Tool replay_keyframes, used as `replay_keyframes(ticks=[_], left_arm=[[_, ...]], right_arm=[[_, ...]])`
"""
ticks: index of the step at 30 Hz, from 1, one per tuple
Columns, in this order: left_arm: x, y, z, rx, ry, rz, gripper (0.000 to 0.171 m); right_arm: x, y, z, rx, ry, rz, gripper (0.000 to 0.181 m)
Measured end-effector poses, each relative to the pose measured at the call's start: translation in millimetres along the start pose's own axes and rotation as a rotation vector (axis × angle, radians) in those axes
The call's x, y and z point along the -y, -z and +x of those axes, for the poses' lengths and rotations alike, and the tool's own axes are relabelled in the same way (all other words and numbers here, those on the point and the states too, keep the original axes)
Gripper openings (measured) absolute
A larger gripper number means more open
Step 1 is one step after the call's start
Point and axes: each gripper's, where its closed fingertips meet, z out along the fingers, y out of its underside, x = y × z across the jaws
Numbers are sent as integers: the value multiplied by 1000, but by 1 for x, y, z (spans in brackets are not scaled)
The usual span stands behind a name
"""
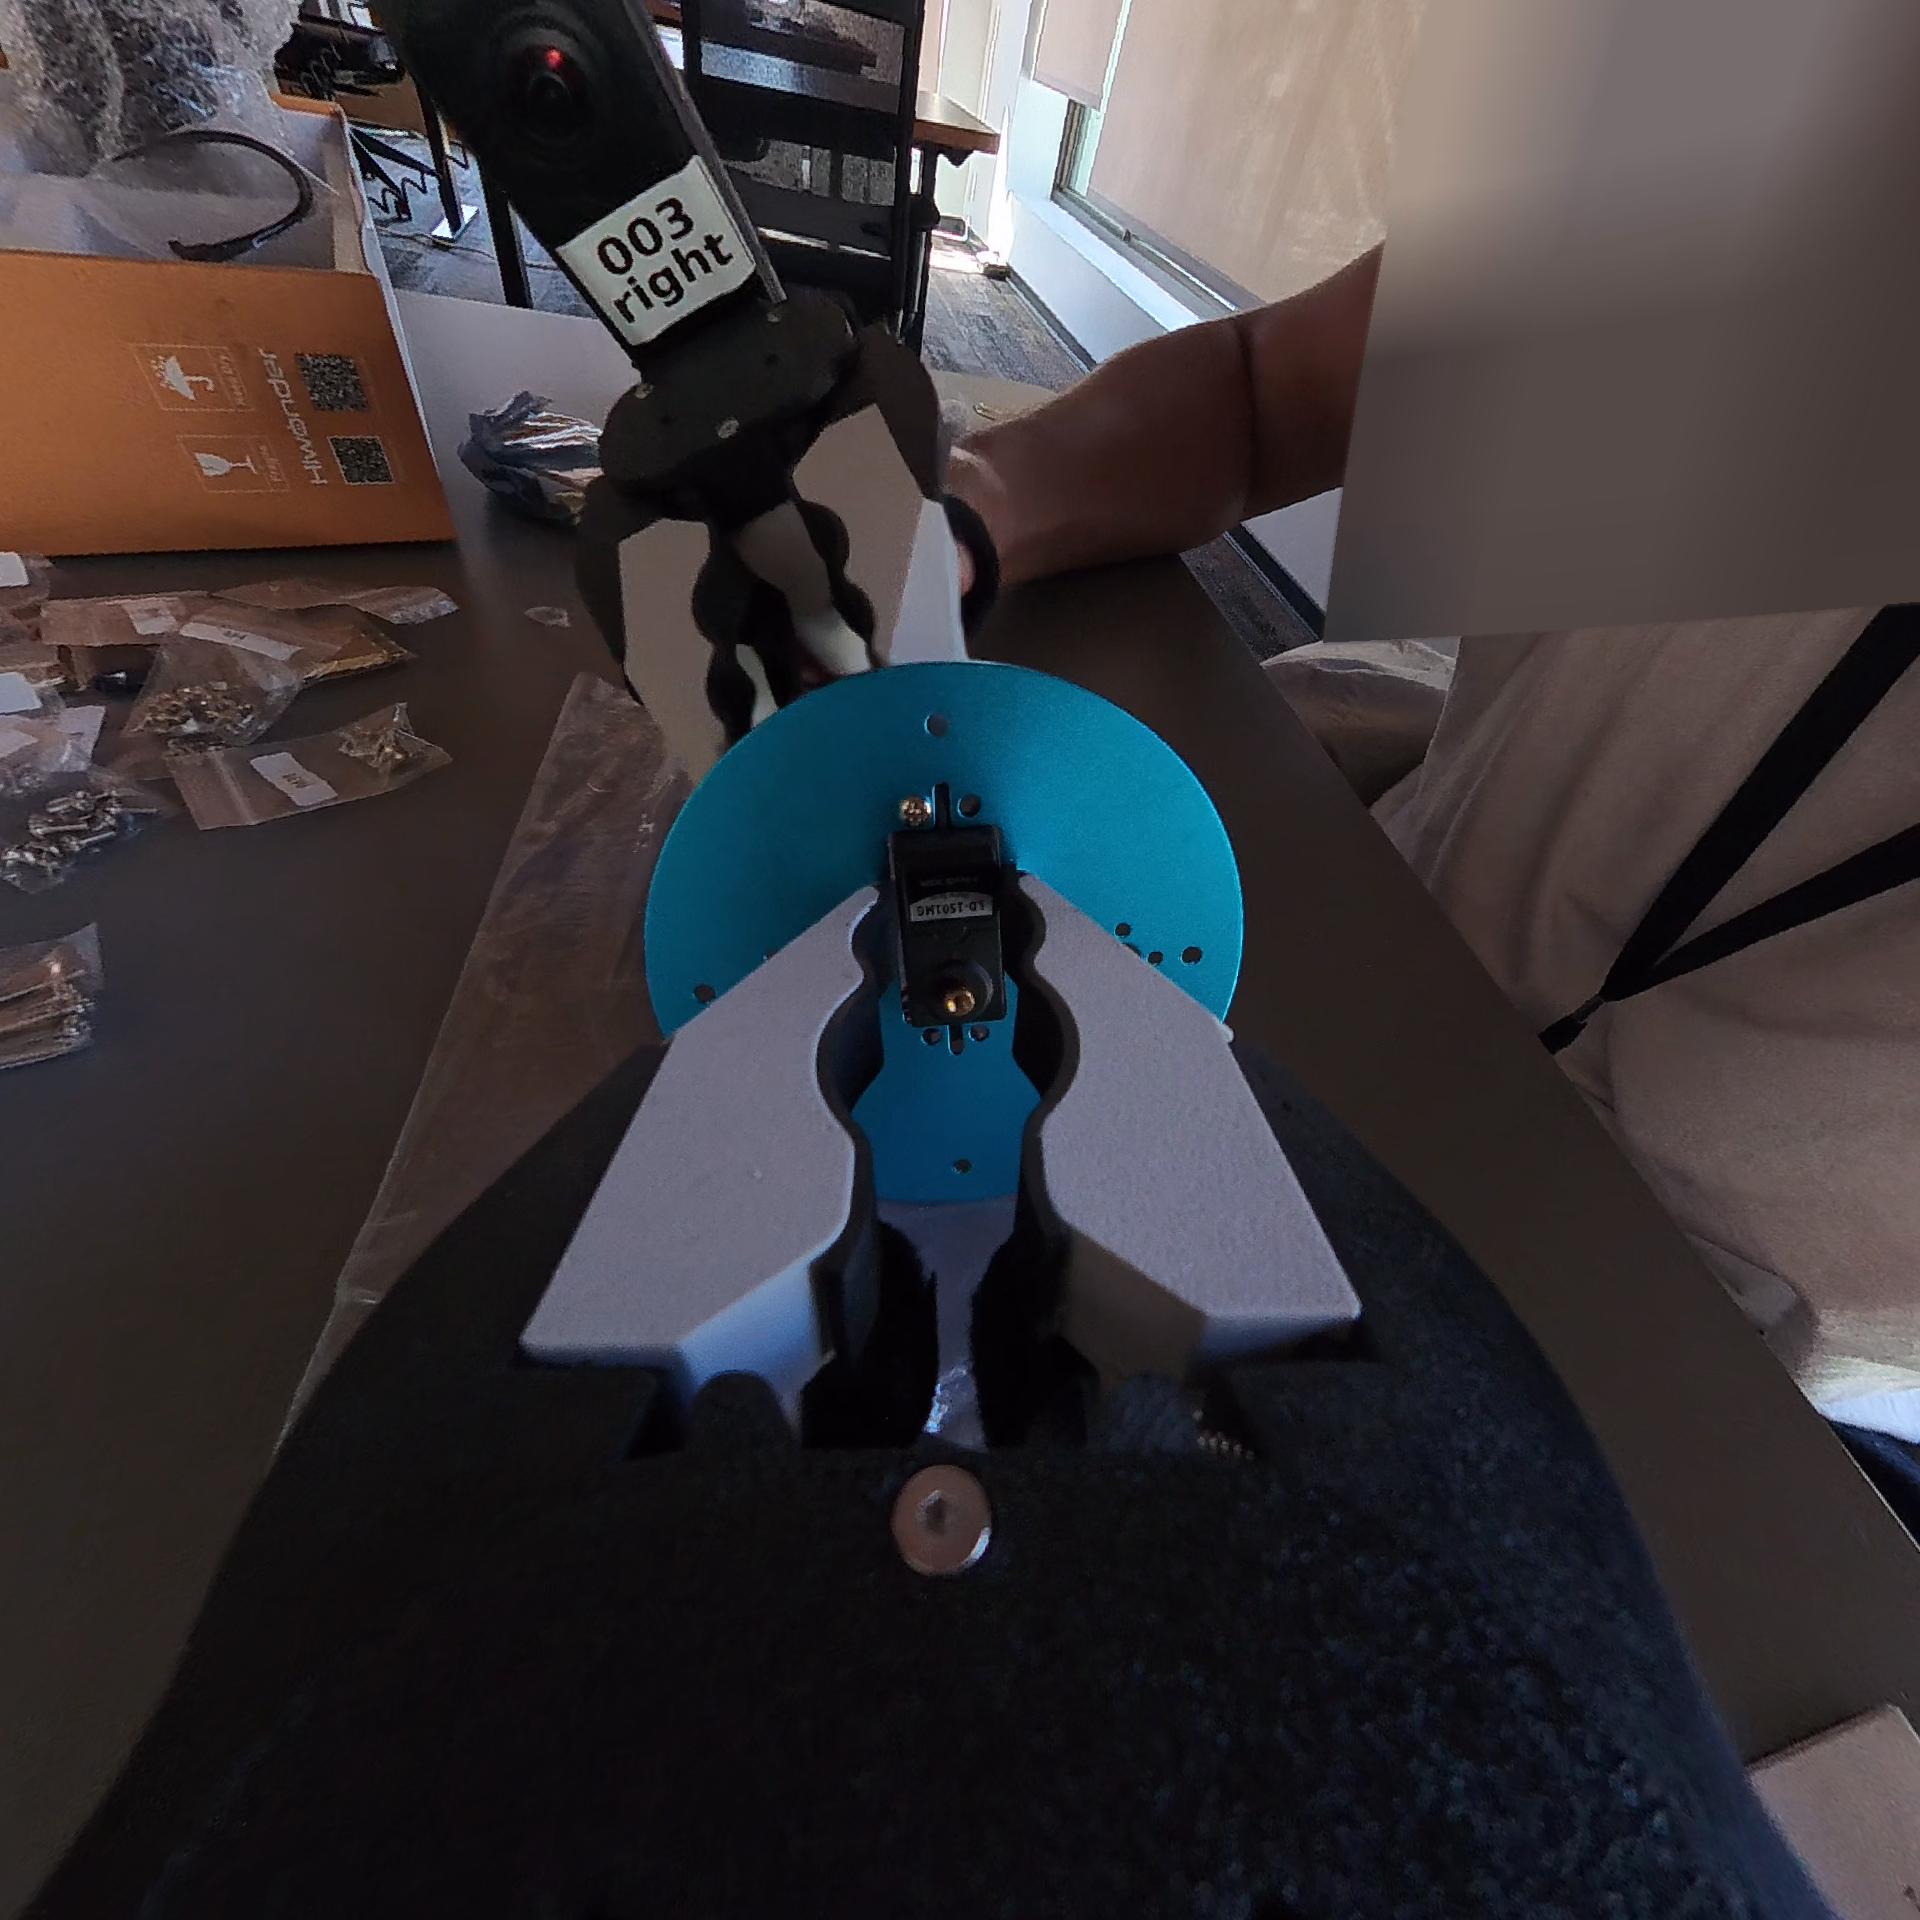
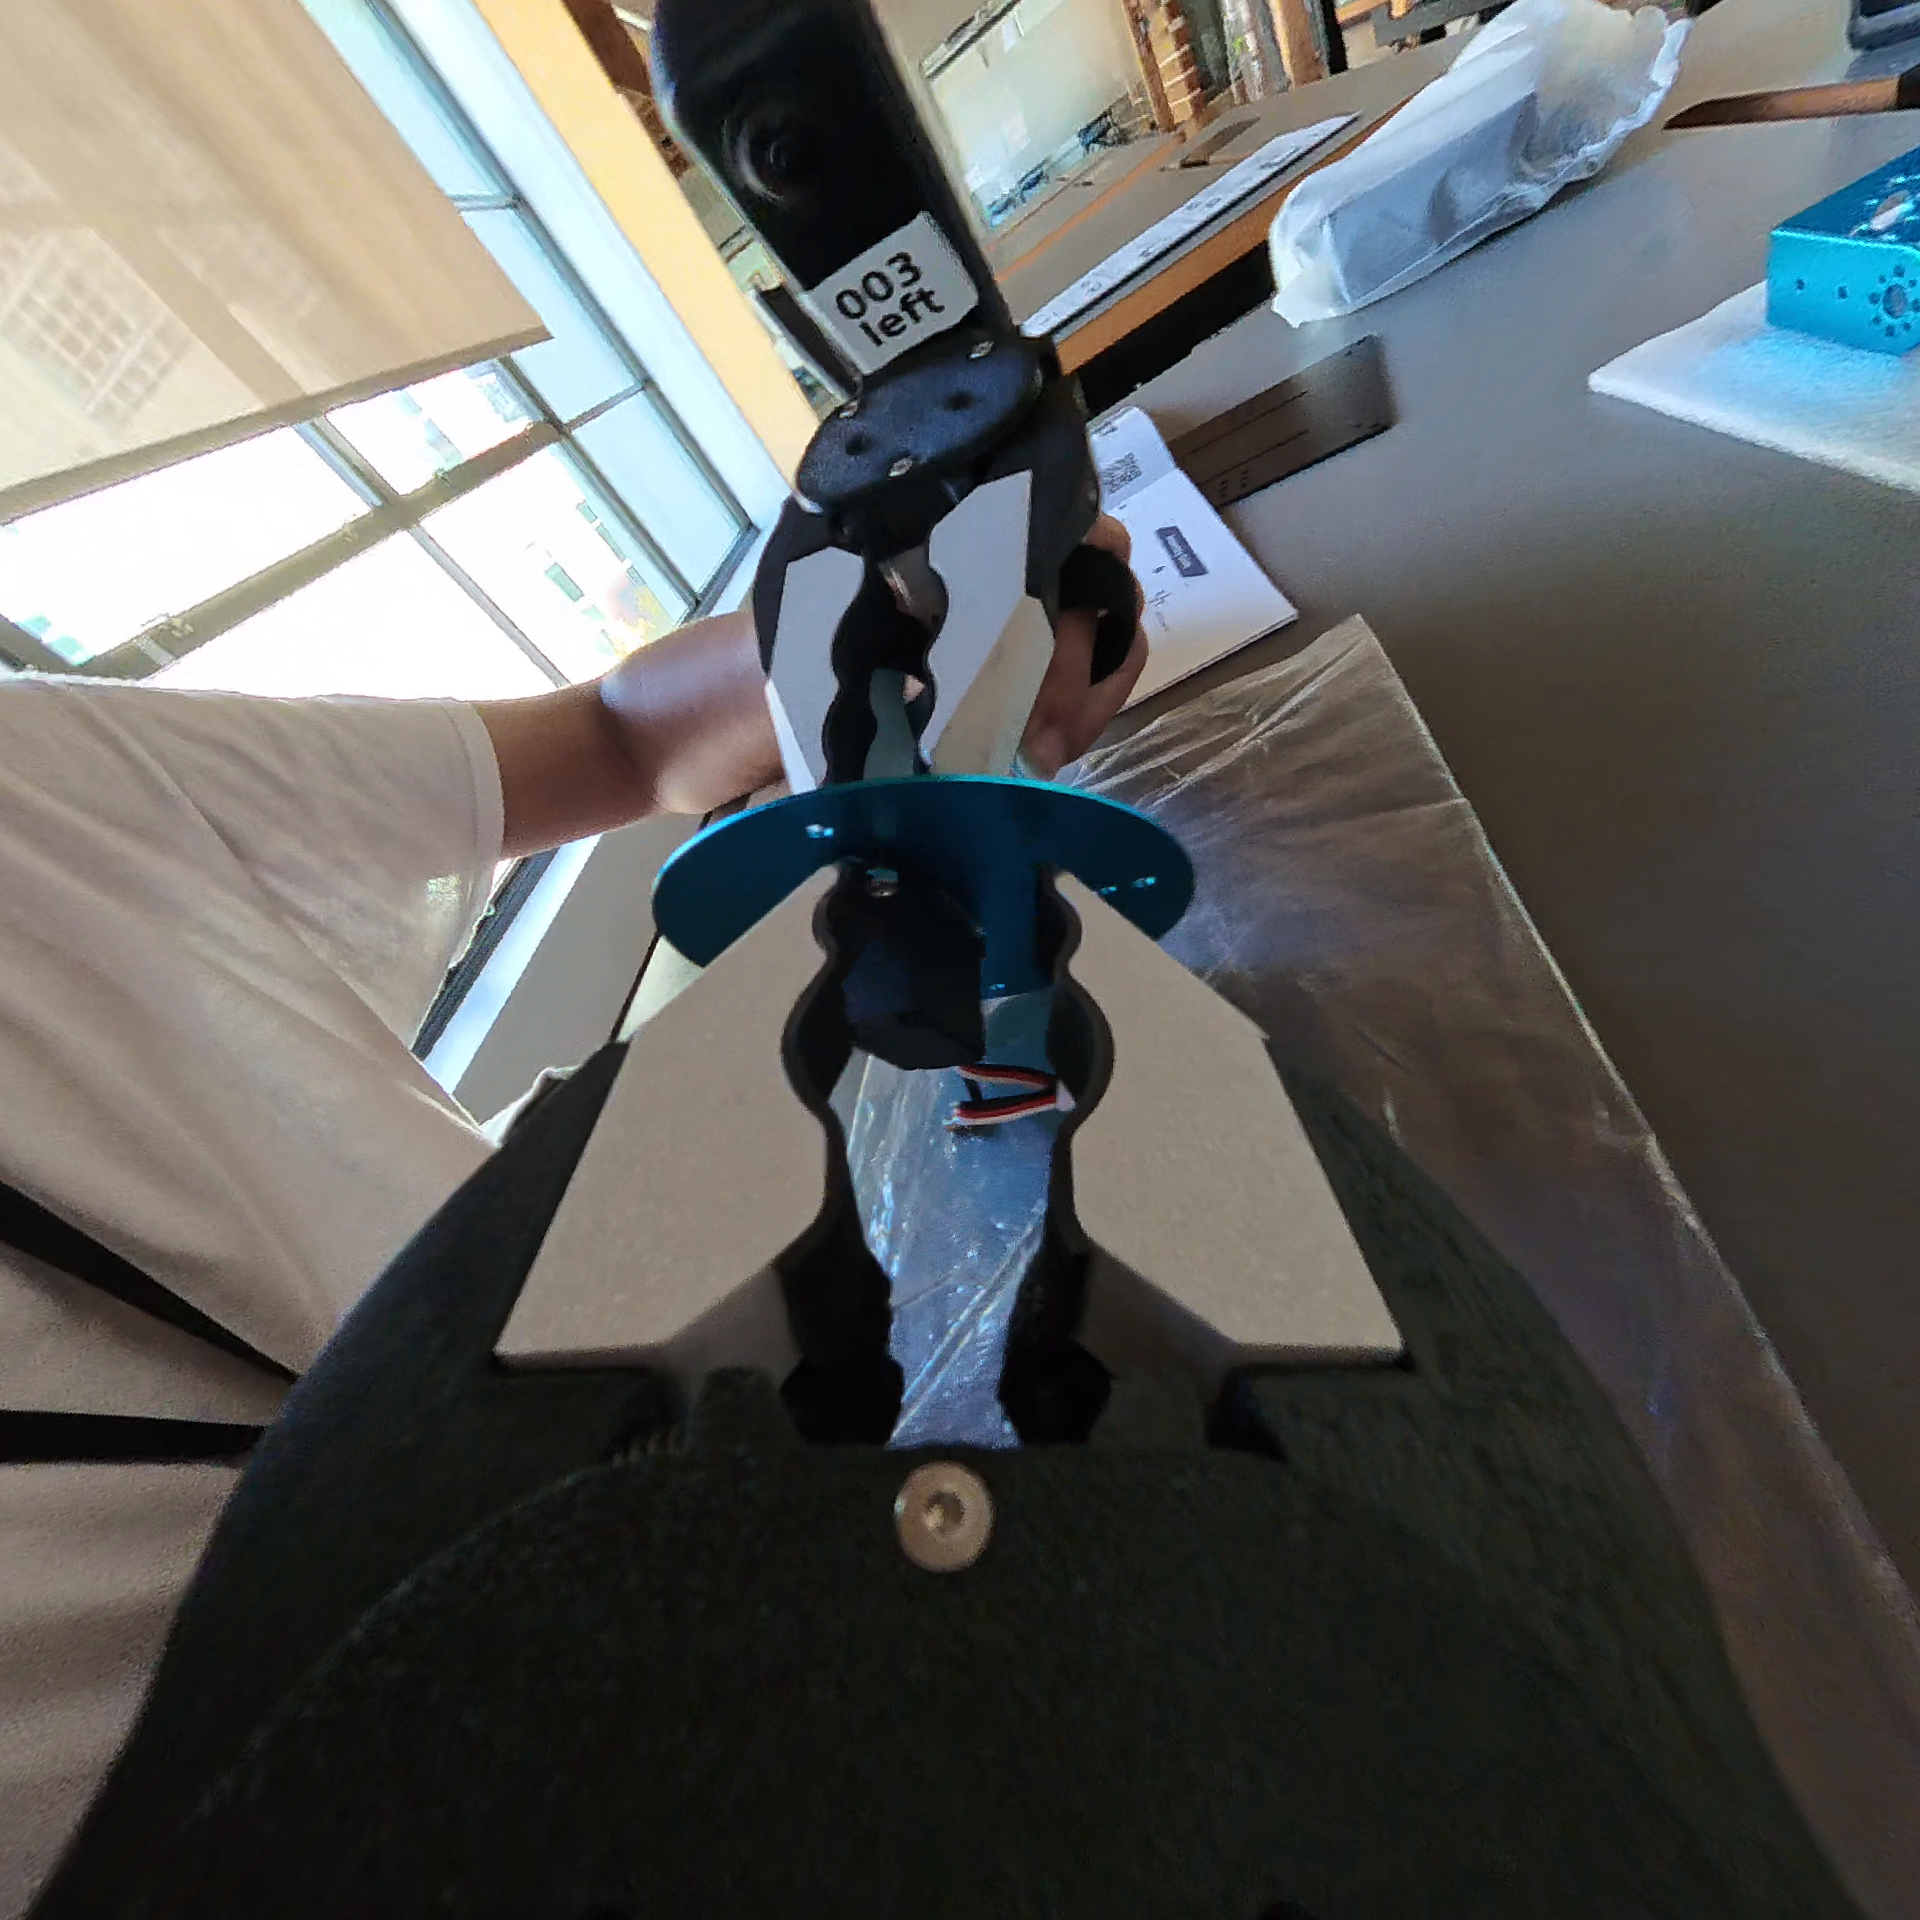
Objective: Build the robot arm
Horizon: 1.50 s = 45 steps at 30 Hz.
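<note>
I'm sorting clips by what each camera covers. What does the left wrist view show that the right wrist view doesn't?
Only the left wrist view shows the orange cardboard box, the small bags of screws on the dark table, and the servo's brass shaft.

Only the right wrist view shows the servo's striped wire, the open booklet, a blue metal box and the windows.

Both show the blue round plate with the black servo, held between the left gripper and the right gripper.
</note>
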Motion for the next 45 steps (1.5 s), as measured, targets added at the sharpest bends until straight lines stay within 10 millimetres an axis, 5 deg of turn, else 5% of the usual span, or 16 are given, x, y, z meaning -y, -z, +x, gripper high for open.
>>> replay_keyframes(ticks=[4, 10, 15, 20, 27, 33, 38, 45], left_arm=[[0, -1, 1, -2, -2, 1, 18], [0, -1, 0, -2, 0, -1, 18], [0, -1, 1, -3, -4, -1, 18], [0, 0, -1, 0, 0, 0, 18], [0, -1, 1, -4, -5, 0, 18], [-1, -1, 0, -4, -2, -1, 18], [1, -1, 1, -4, -8, 5, 18], [0, -1, 1, -7, -3, 3, 18]], right_arm=[[10, 11, 13, -22, -64, 54, 29], [1, 2, 0, 6, -5, 7, 32], [8, 11, 17, -54, -39, 46, 30], [3, 4, -3, 17, 7, 13, 36], [12, 12, 16, -38, -56, 65, 30], [-3, -1, -2, 12, -12, -7, 39], [12, 12, 17, -46, -69, 64, 30], [0, 0, -4, 16, -13, 6, 38]])
